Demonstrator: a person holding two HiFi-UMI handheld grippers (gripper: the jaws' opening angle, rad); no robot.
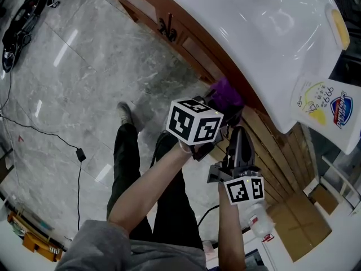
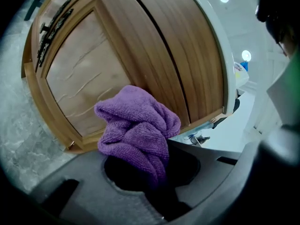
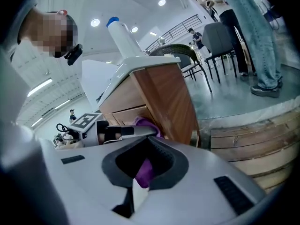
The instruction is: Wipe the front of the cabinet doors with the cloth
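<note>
A purple cloth (image 1: 227,89) is bunched against the wooden cabinet door (image 2: 79,78), near its lower right corner. My left gripper (image 1: 217,101) is shut on the cloth (image 2: 136,130), which bulges out past the jaws (image 2: 154,172). The door's dark handles (image 2: 51,27) are at the far upper left. My right gripper (image 1: 237,135) sits just below and right of the left one, pointing at the cabinet's side. A strip of the same purple cloth (image 3: 145,170) is pinched between its jaws (image 3: 143,175), and more cloth (image 3: 147,123) shows by the cabinet edge.
A white countertop (image 1: 254,27) overhangs the cabinet, with a printed bag (image 1: 324,103) at its right end. Wooden slats (image 1: 282,145) and a cardboard box (image 1: 299,219) lie to the right. Cables (image 1: 56,134) cross the marble floor. A person's legs (image 1: 130,168) stand below. Chairs (image 3: 220,36) and people stand beyond.
</note>
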